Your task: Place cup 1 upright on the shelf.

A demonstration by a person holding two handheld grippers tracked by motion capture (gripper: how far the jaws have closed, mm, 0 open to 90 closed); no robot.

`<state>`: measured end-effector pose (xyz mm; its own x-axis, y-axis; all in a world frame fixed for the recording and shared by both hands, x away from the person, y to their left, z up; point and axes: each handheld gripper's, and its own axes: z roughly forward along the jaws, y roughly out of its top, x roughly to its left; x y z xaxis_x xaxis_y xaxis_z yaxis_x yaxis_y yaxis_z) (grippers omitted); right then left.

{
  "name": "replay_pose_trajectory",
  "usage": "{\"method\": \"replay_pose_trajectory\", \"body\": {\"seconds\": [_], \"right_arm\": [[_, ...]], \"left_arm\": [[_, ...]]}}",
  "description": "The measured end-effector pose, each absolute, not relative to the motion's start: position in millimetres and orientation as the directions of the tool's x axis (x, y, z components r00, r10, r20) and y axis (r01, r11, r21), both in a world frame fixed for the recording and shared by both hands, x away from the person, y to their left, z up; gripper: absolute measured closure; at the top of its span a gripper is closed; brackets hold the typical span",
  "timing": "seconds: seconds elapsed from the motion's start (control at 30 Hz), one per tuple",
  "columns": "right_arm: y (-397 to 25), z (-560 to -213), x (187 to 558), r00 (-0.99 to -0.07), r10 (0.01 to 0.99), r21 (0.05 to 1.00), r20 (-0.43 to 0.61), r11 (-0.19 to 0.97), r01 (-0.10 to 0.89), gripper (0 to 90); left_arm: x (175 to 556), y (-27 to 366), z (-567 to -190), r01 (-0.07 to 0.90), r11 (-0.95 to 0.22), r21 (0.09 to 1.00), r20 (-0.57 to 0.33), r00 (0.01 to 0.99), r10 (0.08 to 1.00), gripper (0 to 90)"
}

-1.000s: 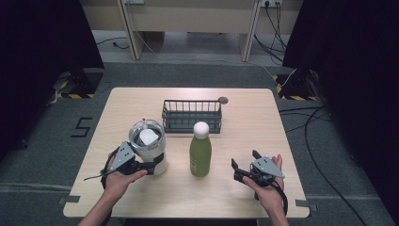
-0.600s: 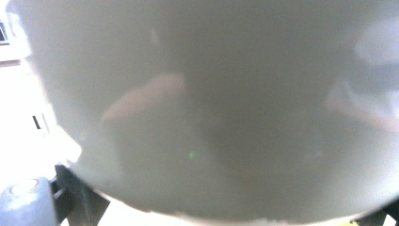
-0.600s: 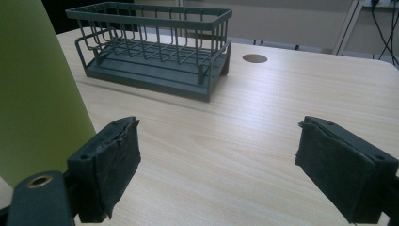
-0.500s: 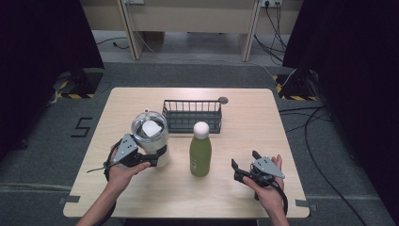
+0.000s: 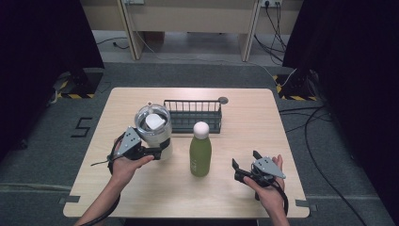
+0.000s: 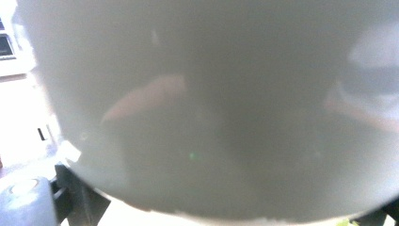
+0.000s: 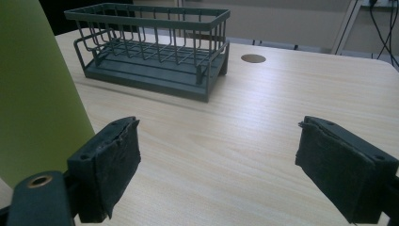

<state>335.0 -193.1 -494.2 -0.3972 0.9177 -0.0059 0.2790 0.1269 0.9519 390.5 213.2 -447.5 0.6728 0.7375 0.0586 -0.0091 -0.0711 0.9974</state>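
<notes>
Grey carpet floor surrounds a light wooden table (image 5: pixel 155 197), with dark curtains at both sides and desk legs behind. On the table toward the far edge sits a dark wire basket (image 5: pixel 194 116), with a small round grommet (image 5: pixel 223 100) just beside its right end. In front of the basket stands a green bottle (image 5: pixel 201 151) with a white cap, upright, near the table middle. Left of it is a clear round jar (image 5: pixel 154 127) with a white piece inside, close to the basket's left end. Left gripper (image 5: pixel 153 152) is at the jar's near side, jaws closed around its lower body, held by the left hand (image 5: pixel 123 165). Against the picture a second ago, jar and left gripper have shifted back and slightly right toward the basket; bottle and basket have not moved. Right gripper (image 5: pixel 243 170) rests at the near right, same spot as before, jaws spread wide and holding nothing, well apart from the bottle. Left gripper view gives a blurred grey jar wall (image 6: pixel 211 108) pressed right up to the lens. Right gripper view shows the two black pads (image 7: pixel 110 165) apart over bare wood, the bottle's green side (image 7: pixel 37 94) at left and the basket (image 7: pixel 150 47) beyond.
</notes>
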Motion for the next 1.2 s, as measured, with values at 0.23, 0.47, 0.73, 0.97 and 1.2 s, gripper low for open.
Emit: {"method": "replay_pose_trajectory", "body": {"seconds": [0.23, 0.47, 0.73, 0.97, 1.2], "right_arm": [[-193.5, -494.6, 335.2, -0.394, 0.919, 0.952, -0.004, 0.124, 0.280, 13.8], [-192.9, -495.2, 334.9, -0.396, 0.918, 0.951, -0.001, 0.123, 0.284, 13.9], [-193.1, -495.8, 335.1, -0.396, 0.918, 0.951, 0.000, 0.122, 0.284, 13.9], [-192.2, -496.4, 335.2, -0.396, 0.918, 0.951, -0.001, 0.123, 0.284, 13.9], [-192.5, -496.8, 335.4, -0.394, 0.919, 0.950, -0.001, 0.123, 0.285, 13.9]], "left_arm": [[397.9, 211.5, -442.6, -0.017, -0.067, 0.998, 0.061, 0.670, 0.740, 9.4], [405.7, 209.7, -437.5, -0.027, -0.065, 0.998, 0.067, 0.665, 0.744, 9.4], [412.7, 208.0, -431.0, -0.040, -0.062, 0.997, 0.073, 0.661, 0.747, 9.4], [419.5, 207.2, -425.5, -0.047, -0.066, 0.997, 0.081, 0.658, 0.749, 9.4], [426.0, 204.4, -419.7, -0.055, -0.063, 0.996, 0.084, 0.658, 0.748, 9.4]]}}
